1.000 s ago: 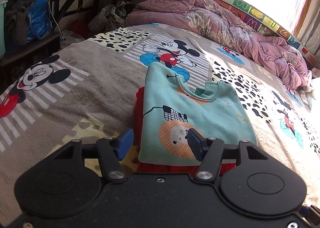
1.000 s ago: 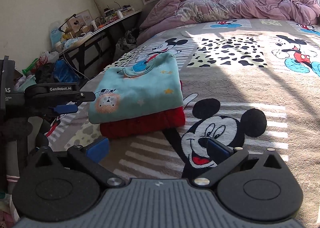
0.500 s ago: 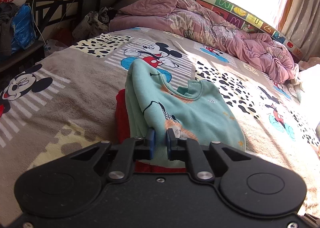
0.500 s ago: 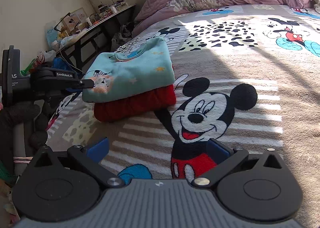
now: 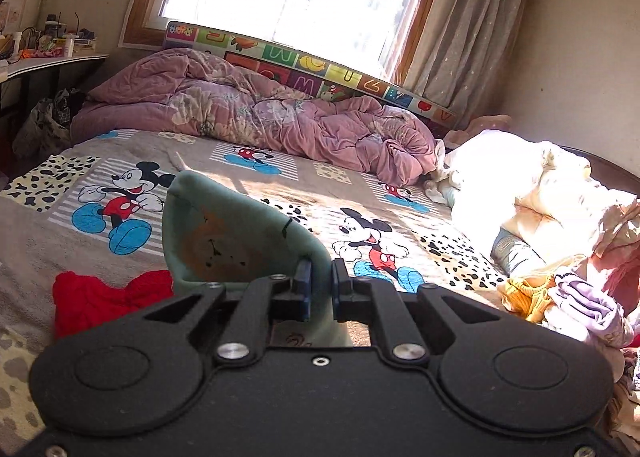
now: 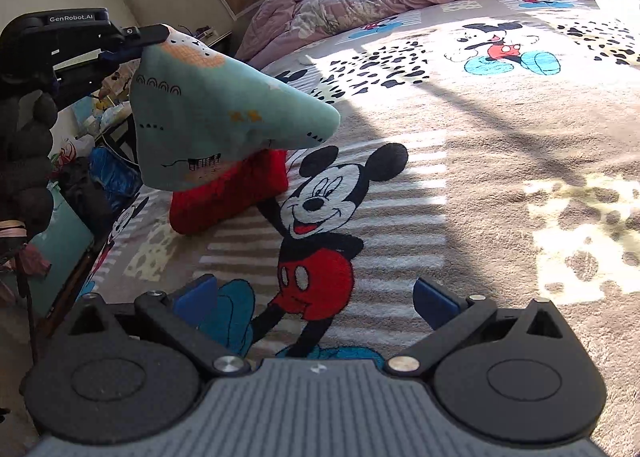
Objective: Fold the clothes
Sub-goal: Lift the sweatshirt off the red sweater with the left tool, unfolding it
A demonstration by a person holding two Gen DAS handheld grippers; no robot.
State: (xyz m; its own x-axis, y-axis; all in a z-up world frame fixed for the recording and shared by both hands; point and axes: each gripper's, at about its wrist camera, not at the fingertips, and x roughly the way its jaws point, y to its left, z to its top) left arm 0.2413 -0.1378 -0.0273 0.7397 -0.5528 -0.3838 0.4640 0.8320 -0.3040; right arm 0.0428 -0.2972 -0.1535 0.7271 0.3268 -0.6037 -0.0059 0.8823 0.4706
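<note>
A folded teal sweatshirt (image 5: 224, 241) with an orange lion print hangs lifted off the bed, pinched at its near edge by my left gripper (image 5: 321, 281), which is shut on it. In the right wrist view the same teal sweatshirt (image 6: 216, 113) droops from the left gripper (image 6: 132, 43) above a folded red garment (image 6: 228, 193). That red garment (image 5: 108, 297) still lies on the Mickey Mouse blanket (image 5: 80, 249). My right gripper (image 6: 316, 301) hovers open over the blanket (image 6: 500, 177), with nothing between its fingers.
A crumpled pink duvet (image 5: 256, 117) lies along the bed's far side under the window. A heap of unfolded clothes and white bedding (image 5: 560, 241) sits at the right. A cluttered desk (image 5: 44, 57) and bags stand left of the bed.
My left gripper closed on the teal sweatshirt's edge and lifted it off the red garment, swinging right. My right gripper drew back towards the blanket's near part and stayed open.
</note>
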